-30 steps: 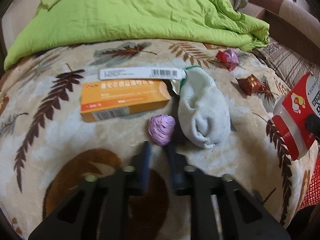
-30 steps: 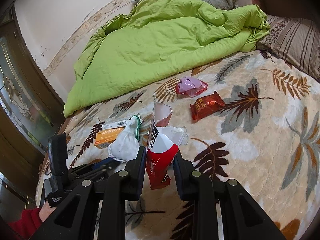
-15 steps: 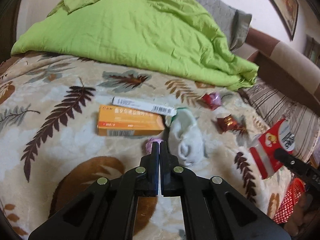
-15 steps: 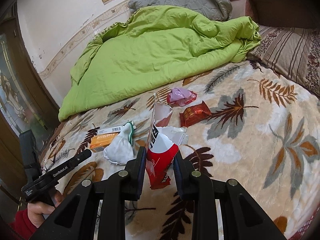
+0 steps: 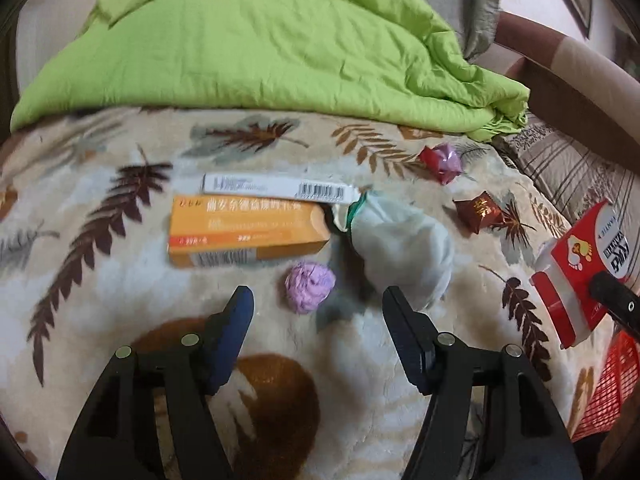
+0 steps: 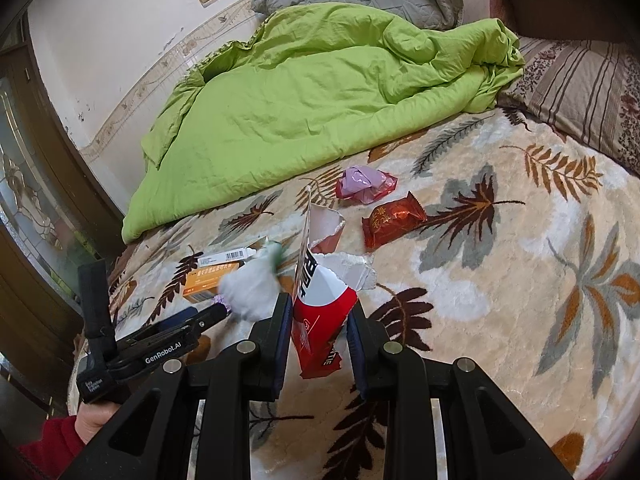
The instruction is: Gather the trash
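We hold our left gripper (image 5: 316, 300) wide open just before one crumpled purple paper ball (image 5: 309, 286), which lies on the leaf-patterned blanket (image 5: 120, 280). Our right gripper (image 6: 318, 316) is clamped on one torn red-and-white packet (image 6: 320, 300). A red mesh basket (image 5: 604, 392) shows at the edge; we cannot tell what is inside. Beyond the ball we count one white sock (image 5: 400, 248), one orange box (image 5: 244, 232), one white box (image 5: 276, 190). Farther lie two candy wrappers (image 5: 478, 212), then one green quilt (image 5: 260, 48).
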Demonstrator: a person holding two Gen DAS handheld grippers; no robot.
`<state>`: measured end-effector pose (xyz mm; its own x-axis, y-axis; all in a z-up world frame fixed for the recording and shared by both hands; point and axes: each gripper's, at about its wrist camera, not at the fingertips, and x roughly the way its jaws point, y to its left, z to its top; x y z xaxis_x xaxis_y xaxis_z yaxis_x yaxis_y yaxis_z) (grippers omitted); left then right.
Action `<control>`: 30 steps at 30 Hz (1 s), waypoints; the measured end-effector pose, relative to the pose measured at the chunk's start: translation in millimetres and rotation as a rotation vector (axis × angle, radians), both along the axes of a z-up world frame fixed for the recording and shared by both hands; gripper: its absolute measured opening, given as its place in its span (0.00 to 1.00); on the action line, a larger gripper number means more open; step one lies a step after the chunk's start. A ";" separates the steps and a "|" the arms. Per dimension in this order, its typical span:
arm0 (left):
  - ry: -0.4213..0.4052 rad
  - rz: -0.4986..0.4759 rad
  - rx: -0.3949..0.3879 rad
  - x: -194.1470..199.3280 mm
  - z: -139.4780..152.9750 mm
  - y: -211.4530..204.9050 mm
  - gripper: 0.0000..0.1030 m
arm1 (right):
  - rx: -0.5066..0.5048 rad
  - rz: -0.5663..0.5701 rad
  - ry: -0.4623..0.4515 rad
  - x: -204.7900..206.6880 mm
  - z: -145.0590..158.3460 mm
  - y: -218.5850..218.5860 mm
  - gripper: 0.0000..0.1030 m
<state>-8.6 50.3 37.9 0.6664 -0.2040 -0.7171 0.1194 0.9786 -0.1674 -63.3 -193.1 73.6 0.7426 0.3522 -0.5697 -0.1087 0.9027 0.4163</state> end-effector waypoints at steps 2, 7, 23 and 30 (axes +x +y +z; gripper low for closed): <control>0.013 -0.012 0.021 5.1 -4.7 -3.5 0.62 | 0.018 0.006 0.011 2.6 -2.2 0.0 0.27; 0.053 0.009 0.013 21.3 -15.5 0.5 0.29 | 0.021 0.023 0.017 5.4 -3.7 4.4 0.27; -0.113 -0.001 0.027 -22.8 25.2 -7.2 0.25 | -0.054 0.037 0.014 8.2 -5.0 20.1 0.28; -0.111 -0.001 0.029 -25.5 26.4 -8.4 0.25 | -0.091 0.017 -0.003 3.2 -2.9 19.1 0.28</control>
